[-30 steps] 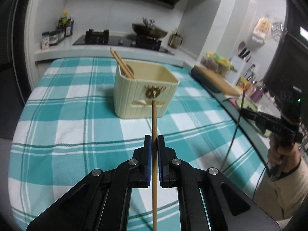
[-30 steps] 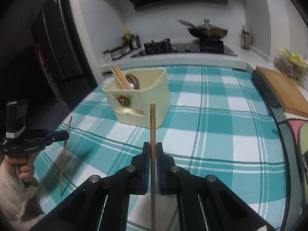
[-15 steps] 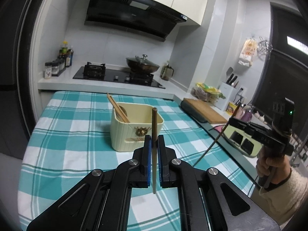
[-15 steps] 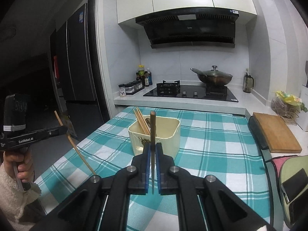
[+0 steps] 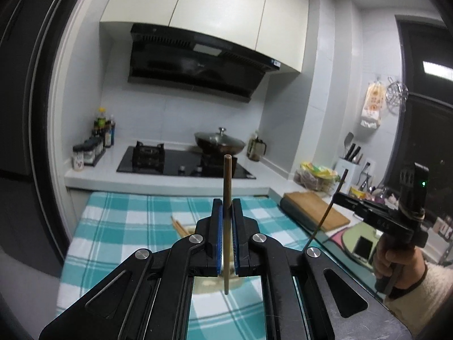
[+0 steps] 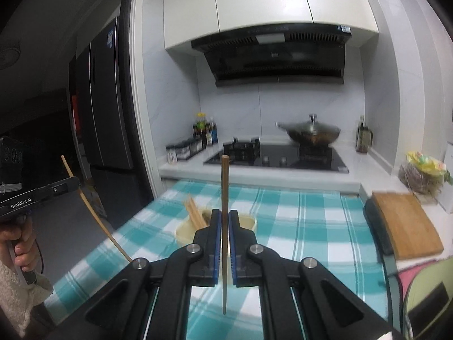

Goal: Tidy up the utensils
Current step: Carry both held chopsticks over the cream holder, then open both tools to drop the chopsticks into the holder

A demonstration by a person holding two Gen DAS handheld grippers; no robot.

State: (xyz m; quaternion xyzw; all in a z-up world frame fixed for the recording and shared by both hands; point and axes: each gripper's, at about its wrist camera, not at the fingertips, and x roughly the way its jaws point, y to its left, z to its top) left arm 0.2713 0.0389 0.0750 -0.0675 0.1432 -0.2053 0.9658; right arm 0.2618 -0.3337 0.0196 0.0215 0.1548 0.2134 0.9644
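My left gripper [image 5: 226, 202] is shut on a brown chopstick [image 5: 227, 181] that stands upright between its blue pads. My right gripper [image 6: 223, 214] is shut on a second chopstick [image 6: 224, 187], also upright. The cream utensil holder [image 6: 184, 231] sits on the checked cloth just beyond and below both grippers, mostly hidden behind the fingers. Two chopsticks [image 6: 194, 212] lean in its left side; they also show in the left wrist view [image 5: 178, 225]. The right gripper [image 5: 337, 197] appears at the right of the left wrist view, and the left gripper [image 6: 75, 182] at the left of the right wrist view.
The table has a teal and white checked cloth [image 6: 311, 221]. A wooden cutting board [image 6: 405, 221] lies along its right side. Behind are a black hob [image 6: 277, 158] with a lidded wok [image 6: 311, 133], condiment bottles [image 6: 205, 130] and a dark fridge [image 6: 104, 119].
Both grippers have risen and tilted up with their chopsticks. The holder has dropped low in both views and is now largely behind the fingers.
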